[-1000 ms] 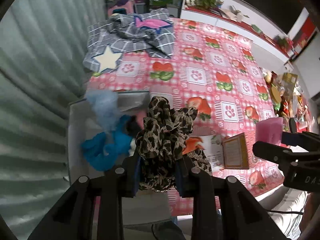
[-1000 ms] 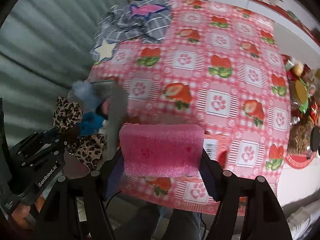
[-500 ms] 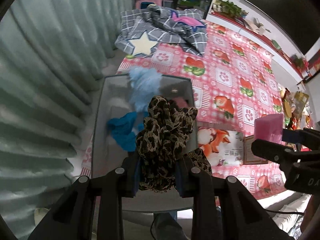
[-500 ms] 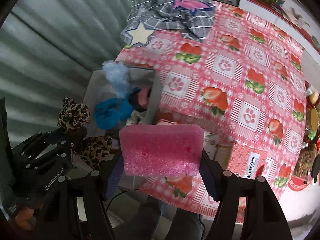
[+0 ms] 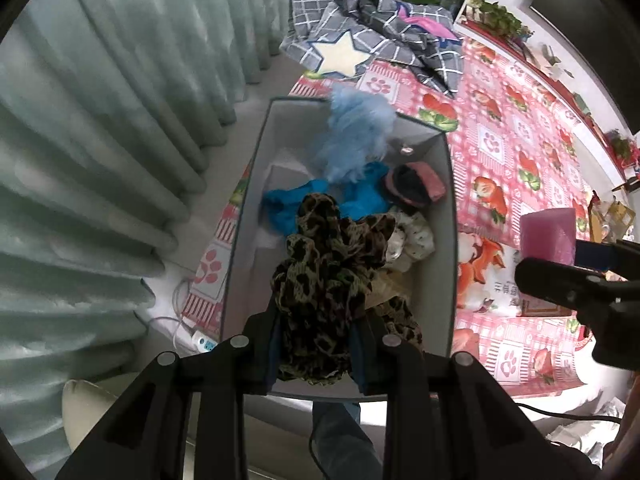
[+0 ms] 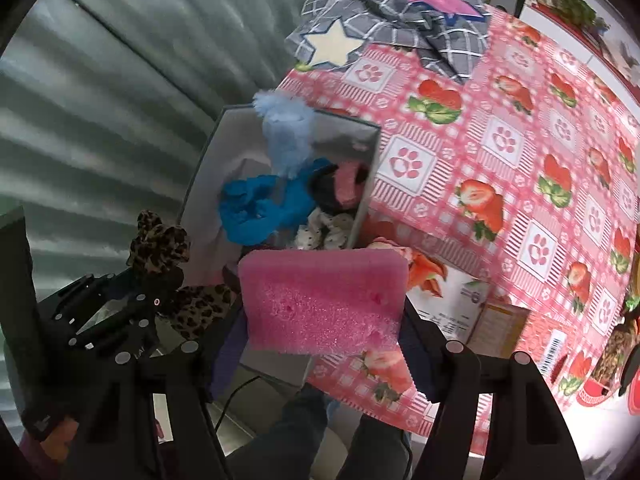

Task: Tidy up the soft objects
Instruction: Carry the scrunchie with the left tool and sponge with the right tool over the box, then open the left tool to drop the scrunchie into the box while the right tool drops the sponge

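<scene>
My left gripper (image 5: 316, 344) is shut on a leopard-print cloth (image 5: 324, 276) and holds it above the grey storage box (image 5: 450, 216). The box holds a light-blue fluffy item (image 5: 356, 136), a bright-blue cloth (image 5: 296, 204), a pink-and-black item (image 5: 416, 188) and a white dotted cloth (image 5: 412, 236). My right gripper (image 6: 324, 340) is shut on a pink sponge (image 6: 320, 304), held over the box's near right corner. In the right wrist view the left gripper (image 6: 132, 304) with the leopard cloth (image 6: 160, 244) is at the left, beside the box (image 6: 204, 184).
The box sits at the left end of a table with a pink strawberry-and-paw cloth (image 6: 500, 140). A grey plaid fabric with a white star (image 5: 340, 56) lies at the far end. A printed carton (image 6: 460, 300) lies right of the box. Green curtains (image 5: 100, 140) hang left.
Both grippers have moved left and higher over the box, so its inside now shows from above. Both stay shut on their loads.
</scene>
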Demonstrator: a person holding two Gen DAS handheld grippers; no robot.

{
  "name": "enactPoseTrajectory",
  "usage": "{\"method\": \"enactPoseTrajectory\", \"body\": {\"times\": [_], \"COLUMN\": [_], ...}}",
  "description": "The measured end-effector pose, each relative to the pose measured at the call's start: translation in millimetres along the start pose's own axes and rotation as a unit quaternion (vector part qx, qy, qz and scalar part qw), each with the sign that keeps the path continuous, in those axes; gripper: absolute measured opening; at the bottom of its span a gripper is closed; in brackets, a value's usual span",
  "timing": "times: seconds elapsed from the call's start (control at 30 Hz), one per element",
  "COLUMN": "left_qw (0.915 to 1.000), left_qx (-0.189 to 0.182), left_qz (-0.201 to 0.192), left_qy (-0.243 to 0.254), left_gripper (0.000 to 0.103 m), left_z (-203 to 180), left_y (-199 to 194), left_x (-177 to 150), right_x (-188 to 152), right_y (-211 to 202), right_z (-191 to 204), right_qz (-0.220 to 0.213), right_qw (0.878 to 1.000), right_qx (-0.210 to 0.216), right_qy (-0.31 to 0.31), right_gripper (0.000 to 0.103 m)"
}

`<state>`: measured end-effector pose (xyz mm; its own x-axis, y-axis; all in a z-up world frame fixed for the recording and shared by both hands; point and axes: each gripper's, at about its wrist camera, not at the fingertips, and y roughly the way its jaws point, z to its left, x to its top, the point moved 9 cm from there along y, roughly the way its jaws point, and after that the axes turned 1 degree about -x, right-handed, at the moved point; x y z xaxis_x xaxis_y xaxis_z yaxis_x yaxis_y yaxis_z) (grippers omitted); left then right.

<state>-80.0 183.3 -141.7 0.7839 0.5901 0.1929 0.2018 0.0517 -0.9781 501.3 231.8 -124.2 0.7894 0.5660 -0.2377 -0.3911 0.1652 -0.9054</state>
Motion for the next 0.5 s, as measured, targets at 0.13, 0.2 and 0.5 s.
{"method": "enactPoseTrajectory", "body": {"times": [0.13, 0.2, 0.5], "left_qw": [0.9999, 0.9998, 0.9994], "left_qx": [0.003, 0.003, 0.003], "left_qz": [0.007, 0.013, 0.027], "left_qy": [-0.009, -0.013, -0.022], "left_gripper": [0.031, 0.031, 0.031], "left_z": [8.3, 12.3, 18.8], "left_y": [4.9, 8.3, 18.6], "left_x": [-3.1, -5.8, -12.8], "right_x": [0.1, 1.2, 3.3], "right_y": [9.2, 14.3, 27.5], "right_z": [11.7, 16.8, 31.2], "right_qz": [0.01, 0.015, 0.028], "right_qw": [1.0, 1.0, 0.999], "right_qx": [0.002, 0.003, 0.004], "right_qy": [-0.013, -0.019, -0.039], "right_gripper": [0.071, 0.071, 0.071]}}
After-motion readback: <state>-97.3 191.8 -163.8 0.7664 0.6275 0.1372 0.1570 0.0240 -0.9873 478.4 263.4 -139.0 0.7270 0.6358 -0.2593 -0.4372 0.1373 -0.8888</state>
